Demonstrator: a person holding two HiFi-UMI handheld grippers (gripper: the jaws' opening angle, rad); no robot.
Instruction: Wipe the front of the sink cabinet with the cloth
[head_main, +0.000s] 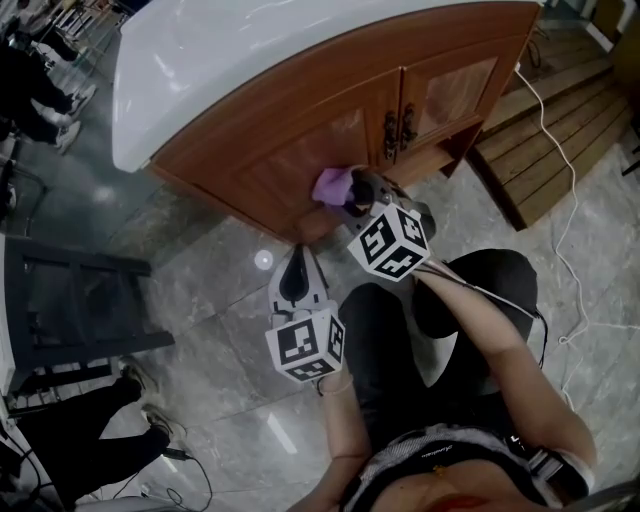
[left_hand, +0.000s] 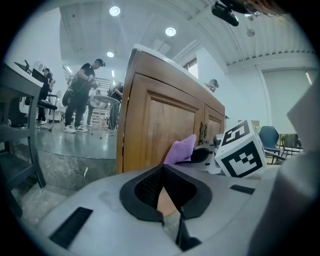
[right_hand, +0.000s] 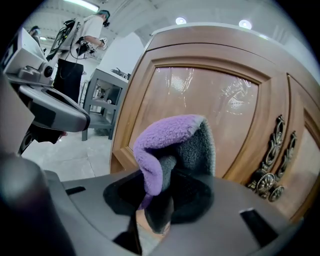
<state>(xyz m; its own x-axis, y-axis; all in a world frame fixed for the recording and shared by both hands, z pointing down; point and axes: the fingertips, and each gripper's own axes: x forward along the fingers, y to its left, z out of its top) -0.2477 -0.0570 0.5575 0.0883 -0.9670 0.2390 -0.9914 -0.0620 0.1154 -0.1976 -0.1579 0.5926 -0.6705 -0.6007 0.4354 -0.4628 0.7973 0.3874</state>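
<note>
Jutting up from the right claw (right_hand: 159, 202) is the pinched cloth (right_hand: 167, 142).

cloth (right_hand: 165, 132) perhaps touching cabinet door (right_hand: 210, 90), contact hidden

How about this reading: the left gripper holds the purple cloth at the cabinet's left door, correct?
Not quite: the right gripper holds the purple cloth at the cabinet's left door, as the right gripper view shows. The left gripper holds nothing.

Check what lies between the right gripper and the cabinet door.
The purple cloth, clamped in the right gripper, lies there before the cabinet door; right gripper view shows it.
</note>
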